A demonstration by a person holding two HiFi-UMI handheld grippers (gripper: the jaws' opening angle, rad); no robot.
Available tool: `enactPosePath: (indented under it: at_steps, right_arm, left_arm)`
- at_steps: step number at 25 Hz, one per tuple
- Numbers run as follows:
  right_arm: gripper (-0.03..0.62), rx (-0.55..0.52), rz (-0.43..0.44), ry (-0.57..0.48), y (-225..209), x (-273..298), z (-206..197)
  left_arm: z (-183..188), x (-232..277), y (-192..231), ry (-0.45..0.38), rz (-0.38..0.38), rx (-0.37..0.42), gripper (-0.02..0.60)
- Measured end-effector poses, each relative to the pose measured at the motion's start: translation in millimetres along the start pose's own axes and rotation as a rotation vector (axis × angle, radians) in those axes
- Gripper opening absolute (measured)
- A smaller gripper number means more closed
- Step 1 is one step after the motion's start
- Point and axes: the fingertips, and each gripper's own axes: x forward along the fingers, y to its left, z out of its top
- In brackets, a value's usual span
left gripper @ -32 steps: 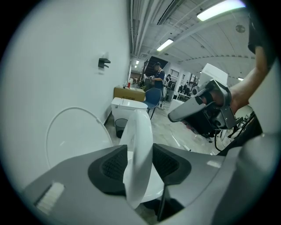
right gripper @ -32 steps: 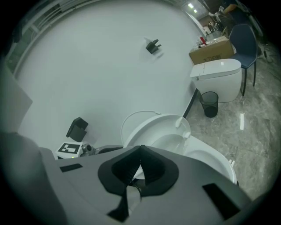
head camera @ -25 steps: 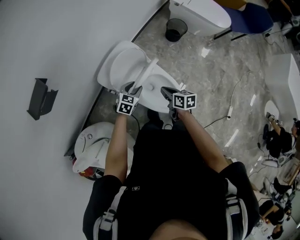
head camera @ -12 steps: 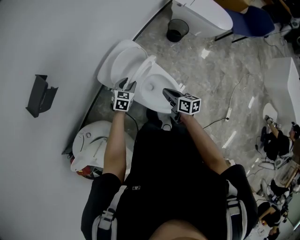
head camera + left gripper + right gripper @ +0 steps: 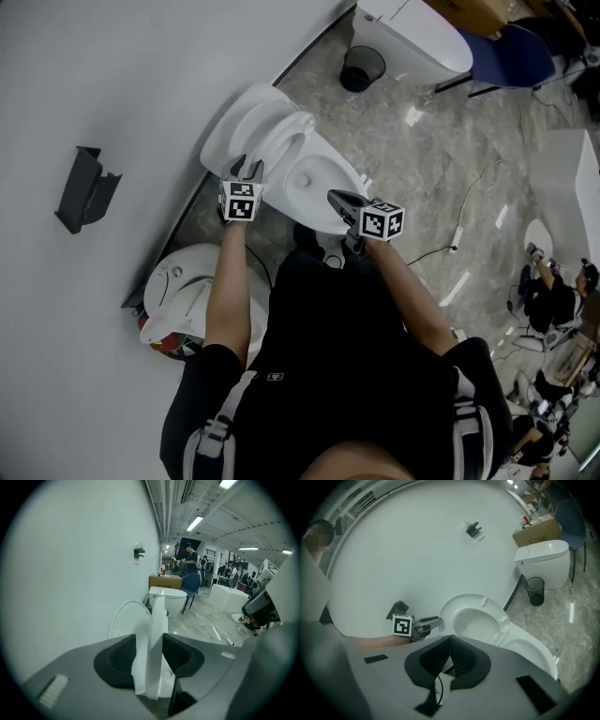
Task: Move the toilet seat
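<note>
White wall [image 5: 112, 84] is rising behind a glossy white toilet [image 5: 323, 183]. The lid [image 5: 123, 620] is leaning up against that wall. The toilet seat [image 5: 155, 616], a smooth white oval ring, is standing raised nearly upright just in front of the lid. The left gripper [image 5: 248, 166] is clamping the seat's rim between half-parted jaws. The right gripper [image 5: 333, 197] is hovering over the bowl's front edge, its jaws pressed together on nothing.

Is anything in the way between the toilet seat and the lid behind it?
Nothing visible. The left gripper holds the toilet seat by its edge, and the gap to the raised lid looks empty.
</note>
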Motion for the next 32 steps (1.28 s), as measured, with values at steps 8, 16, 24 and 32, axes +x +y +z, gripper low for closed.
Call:
enactPosePath:
  at_steps: [8,16,24,32]
  right_arm:
    - [0.002,-0.018,-0.016,0.02,-2,8,0]
    - [0.002,-0.033,-0.019,0.043,-5,8,-6]
    - [0.002,-0.058,-0.019,0.04,-2,7,-1]
    - [0.002,-0.134,-0.016,0.063,9,4,-3]
  left_arm:
    - [-2,4,20,0.002,0.05,0.01,0.134]
    - [-14,3,36,0.024,0.088,-0.007,0.095]
    - [-16,-11,33,0.001,0.088,-0.036,0.079]
    - [-11,-37,9,-0.059,0.045,-0.067,0.003]
